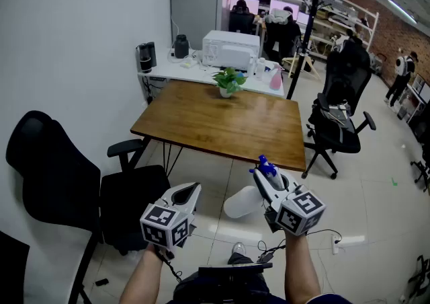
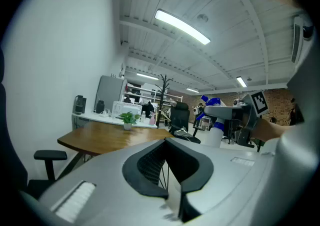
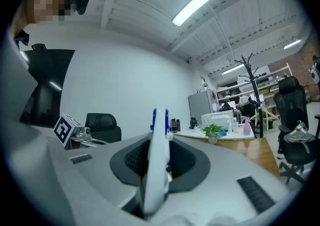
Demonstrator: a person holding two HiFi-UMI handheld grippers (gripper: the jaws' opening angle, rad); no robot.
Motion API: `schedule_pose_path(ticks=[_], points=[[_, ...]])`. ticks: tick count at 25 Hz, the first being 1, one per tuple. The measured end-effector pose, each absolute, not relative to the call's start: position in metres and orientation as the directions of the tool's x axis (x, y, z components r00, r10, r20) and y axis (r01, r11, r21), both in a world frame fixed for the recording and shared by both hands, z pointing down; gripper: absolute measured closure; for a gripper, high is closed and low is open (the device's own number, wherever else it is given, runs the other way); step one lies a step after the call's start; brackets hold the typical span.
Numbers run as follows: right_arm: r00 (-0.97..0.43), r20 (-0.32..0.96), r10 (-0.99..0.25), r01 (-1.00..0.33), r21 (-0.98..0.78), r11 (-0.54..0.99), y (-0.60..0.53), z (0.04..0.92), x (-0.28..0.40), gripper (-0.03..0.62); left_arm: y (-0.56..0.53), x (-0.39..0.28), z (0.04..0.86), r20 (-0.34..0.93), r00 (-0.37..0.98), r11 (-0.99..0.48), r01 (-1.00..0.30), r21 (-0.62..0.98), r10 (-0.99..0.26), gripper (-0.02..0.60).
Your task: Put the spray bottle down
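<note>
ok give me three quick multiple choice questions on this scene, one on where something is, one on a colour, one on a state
1. Where is the potted plant?
A. on the wooden table, near its far edge
B. on the floor
C. on the black chair

2. What colour is the nozzle of the spray bottle?
A. red
B. blue
C. green

3. What state is the spray bottle in?
A. standing on the table
B. lying on the floor
C. gripped by the right gripper, off the table

Answers: 1 A, the head view shows it on the tabletop's far side; 2 B, the tip past the jaws is blue; 3 C, the right gripper view shows the jaws closed on it.
</note>
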State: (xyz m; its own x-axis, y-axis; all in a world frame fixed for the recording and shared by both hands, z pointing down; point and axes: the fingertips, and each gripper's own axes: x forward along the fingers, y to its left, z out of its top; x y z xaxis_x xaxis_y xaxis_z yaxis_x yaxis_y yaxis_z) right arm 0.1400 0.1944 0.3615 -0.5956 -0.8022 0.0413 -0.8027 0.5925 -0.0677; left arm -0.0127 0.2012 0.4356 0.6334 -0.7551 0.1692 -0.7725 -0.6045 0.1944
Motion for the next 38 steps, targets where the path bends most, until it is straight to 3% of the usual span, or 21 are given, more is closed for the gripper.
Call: schedule_pose_path(ticks=[16,38], points=[[-0.616,0.029,-0.787,-0.787,-0.081,0.612,0.128,0.362,0.124,0.513,0.138,-0.025,0.431,0.178,0.620,-0.597,-0.784,0.169,-0.764,0.574],[-0.724,0.042,-0.688,-0.689,-0.098,0.719,-0.158,0.360,0.164,0.513,-0.145,0.056,0.426,0.175,0.582,-0.548,-0.810,0.207,-0.794,0.574]])
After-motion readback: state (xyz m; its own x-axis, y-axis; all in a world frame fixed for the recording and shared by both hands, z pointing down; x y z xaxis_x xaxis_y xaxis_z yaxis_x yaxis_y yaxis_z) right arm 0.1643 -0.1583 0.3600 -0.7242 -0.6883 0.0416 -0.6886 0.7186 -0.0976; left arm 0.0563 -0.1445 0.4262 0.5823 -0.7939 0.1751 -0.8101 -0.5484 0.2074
